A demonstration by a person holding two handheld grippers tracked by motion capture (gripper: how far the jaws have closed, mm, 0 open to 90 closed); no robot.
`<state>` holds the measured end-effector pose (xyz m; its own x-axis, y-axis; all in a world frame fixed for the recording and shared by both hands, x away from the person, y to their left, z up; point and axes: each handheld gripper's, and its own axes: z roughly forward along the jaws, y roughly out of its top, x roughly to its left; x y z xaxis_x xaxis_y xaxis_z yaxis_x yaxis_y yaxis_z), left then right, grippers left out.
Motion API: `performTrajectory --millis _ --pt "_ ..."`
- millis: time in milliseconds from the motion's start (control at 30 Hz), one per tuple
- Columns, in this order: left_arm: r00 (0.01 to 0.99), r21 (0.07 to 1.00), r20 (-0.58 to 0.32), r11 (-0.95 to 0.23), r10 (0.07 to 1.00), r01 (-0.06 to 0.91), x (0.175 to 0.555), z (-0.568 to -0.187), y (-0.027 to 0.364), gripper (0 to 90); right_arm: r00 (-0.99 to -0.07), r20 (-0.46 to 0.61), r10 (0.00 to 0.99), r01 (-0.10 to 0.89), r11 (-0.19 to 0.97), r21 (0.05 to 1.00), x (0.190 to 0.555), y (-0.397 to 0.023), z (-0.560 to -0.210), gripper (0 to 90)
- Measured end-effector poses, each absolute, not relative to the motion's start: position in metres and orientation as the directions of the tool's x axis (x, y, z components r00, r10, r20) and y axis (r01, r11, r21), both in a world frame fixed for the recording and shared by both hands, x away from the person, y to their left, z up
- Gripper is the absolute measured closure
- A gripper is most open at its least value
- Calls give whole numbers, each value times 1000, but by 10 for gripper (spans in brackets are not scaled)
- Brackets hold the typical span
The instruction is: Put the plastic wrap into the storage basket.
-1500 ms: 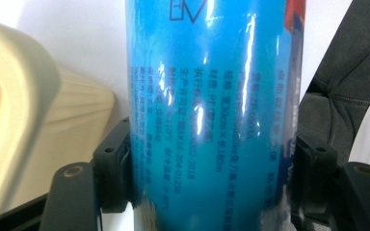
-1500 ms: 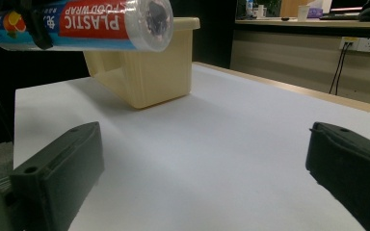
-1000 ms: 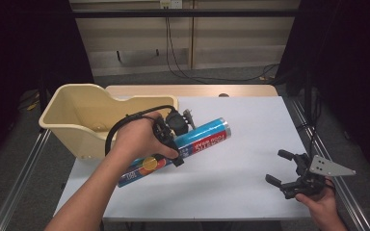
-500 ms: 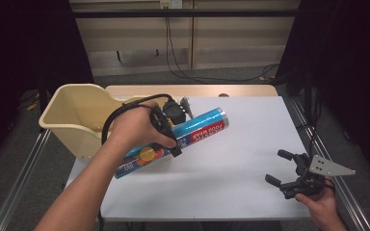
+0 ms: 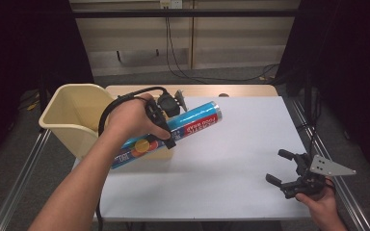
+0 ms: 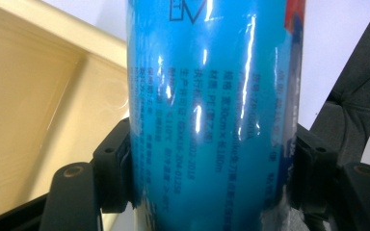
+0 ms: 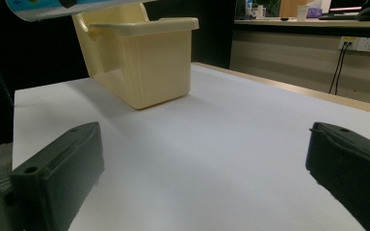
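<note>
In the high view, the long blue glossy cylindrical tube with a red label band (image 5: 173, 132) has risen off the white table (image 5: 231, 159) and swung toward the cream plastic rectangular bin (image 5: 74, 120) since a second ago; its lower end now hangs over the bin's near right corner, so the drop into the bin looks close. The left gripper (image 5: 166, 122) clamps the tube mid-length, forearm stretched diagonally toward the bin, wrist rolled over the top. The right gripper (image 5: 289, 168) rests far from the bin at the table's near right edge, unchanged.

In the left gripper view, both black jaws press the tube's (image 6: 212, 120) sides, the bin's inner wall (image 6: 38, 96) just behind.

In the right gripper view, the jaws stand wide apart and hold nothing; the bin (image 7: 144, 62) lies well ahead, the tube's end (image 7: 53, 7) above it.
</note>
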<state>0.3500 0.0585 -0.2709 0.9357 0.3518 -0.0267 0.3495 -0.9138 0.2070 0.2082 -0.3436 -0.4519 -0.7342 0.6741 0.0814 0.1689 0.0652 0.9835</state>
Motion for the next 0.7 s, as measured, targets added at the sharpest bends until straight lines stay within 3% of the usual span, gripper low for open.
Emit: performTrajectory --millis 700 --pt "942 205 -15 -921 335 331 366 -267 57 322 -735 83 672 166 61 984 209 -344 -452 0"
